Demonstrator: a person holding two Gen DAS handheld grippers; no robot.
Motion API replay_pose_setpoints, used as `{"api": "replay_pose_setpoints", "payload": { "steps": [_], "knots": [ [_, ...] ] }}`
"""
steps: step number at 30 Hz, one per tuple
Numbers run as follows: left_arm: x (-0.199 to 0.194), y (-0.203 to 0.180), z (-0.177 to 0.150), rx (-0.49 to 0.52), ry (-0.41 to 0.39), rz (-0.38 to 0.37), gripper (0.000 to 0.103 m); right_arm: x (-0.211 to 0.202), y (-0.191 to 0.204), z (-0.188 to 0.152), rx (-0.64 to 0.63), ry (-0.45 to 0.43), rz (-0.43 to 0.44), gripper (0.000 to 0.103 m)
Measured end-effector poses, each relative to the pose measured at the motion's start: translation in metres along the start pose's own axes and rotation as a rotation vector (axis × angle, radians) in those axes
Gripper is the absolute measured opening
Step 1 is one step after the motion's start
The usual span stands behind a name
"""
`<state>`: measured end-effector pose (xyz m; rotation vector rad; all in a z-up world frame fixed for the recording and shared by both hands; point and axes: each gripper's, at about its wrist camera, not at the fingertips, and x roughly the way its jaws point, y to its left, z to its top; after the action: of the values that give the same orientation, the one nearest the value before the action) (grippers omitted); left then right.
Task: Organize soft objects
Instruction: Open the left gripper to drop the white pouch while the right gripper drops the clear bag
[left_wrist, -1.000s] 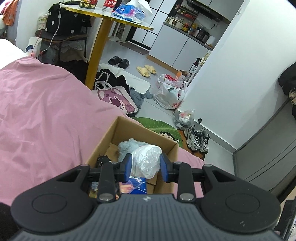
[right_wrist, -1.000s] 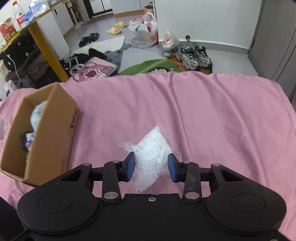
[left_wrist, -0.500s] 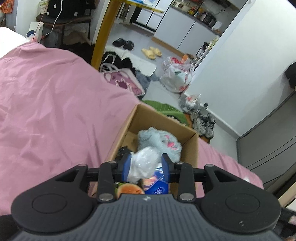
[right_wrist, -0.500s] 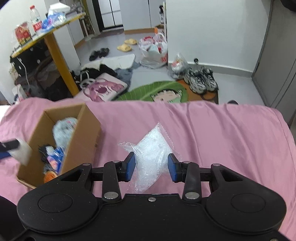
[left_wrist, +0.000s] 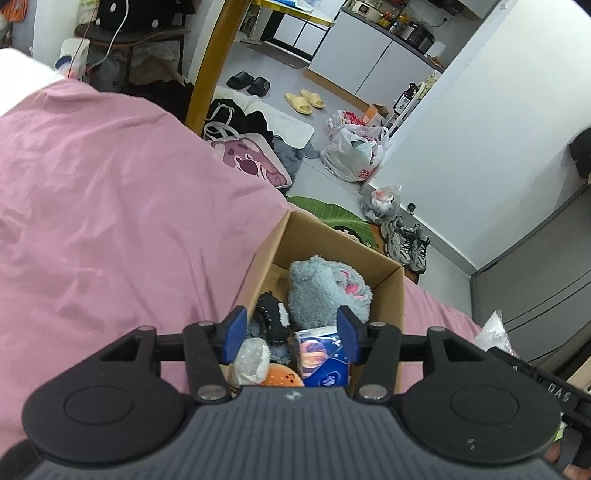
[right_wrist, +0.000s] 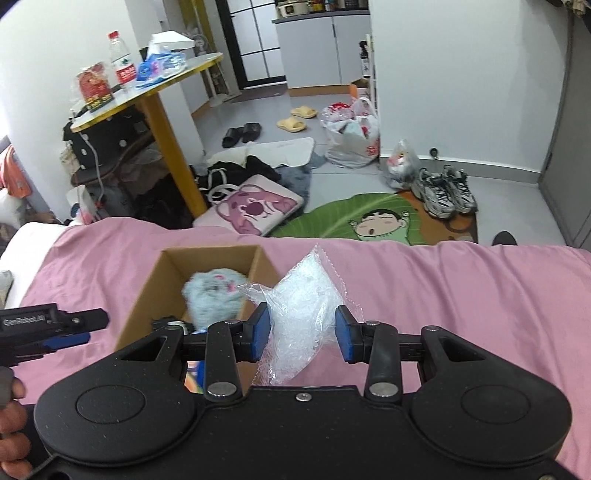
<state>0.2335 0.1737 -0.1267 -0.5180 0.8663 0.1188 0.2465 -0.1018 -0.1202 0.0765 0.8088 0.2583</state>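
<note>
Clear bag carried to box; left tool emptied.
Right gripper (right_wrist: 301, 334) is clamped on the clear plastic bag (right_wrist: 306, 295); left gripper (left_wrist: 291, 334) is spread, holding nothing. Release is best made once the cardboard box (right_wrist: 147, 291), ahead-left, is squarely beneath.

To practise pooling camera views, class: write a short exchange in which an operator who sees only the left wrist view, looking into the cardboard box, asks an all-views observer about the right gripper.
Operator: My left gripper is open over the cardboard box. What is the right gripper doing?
Observer: The right gripper is shut on a clear plastic bag of white filling.
Operator: Is that bag in the box?
Observer: No. In the right wrist view it hangs beside the box's right wall, over the pink bedcover.
</note>
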Motion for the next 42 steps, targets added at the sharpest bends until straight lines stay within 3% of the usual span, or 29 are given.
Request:
{"api": "replay_pose_setpoints", "payload": {
  "steps": [7,12,14,16,33,36,42],
  "knots": [
    [-0.006,0.007,0.005,0.020,0.008,0.020,0.076,0.002,0.030,-0.006,-0.021,0.009,0.045,0.037],
    [-0.019,0.014,0.008,0.023,-0.004,0.023,0.080,0.001,0.048,-0.012,-0.005,-0.004,0.086,0.038],
    [-0.024,0.016,0.008,0.021,-0.011,0.026,0.080,0.000,0.052,-0.013,0.020,-0.016,0.115,0.043],
    [-0.031,0.018,0.009,0.023,-0.019,0.028,0.080,-0.002,0.049,-0.014,0.059,-0.016,0.117,0.066],
    [-0.084,-0.005,-0.012,0.163,-0.078,0.038,0.090,-0.068,0.016,-0.036,0.125,-0.096,0.119,0.084],
    [-0.091,-0.009,-0.018,0.177,-0.080,0.042,0.091,-0.085,0.011,-0.039,0.114,-0.120,0.128,0.094],
    [-0.113,-0.018,-0.025,0.190,-0.101,0.042,0.098,-0.120,0.002,-0.039,0.101,-0.169,0.143,0.101]
  ]
}}
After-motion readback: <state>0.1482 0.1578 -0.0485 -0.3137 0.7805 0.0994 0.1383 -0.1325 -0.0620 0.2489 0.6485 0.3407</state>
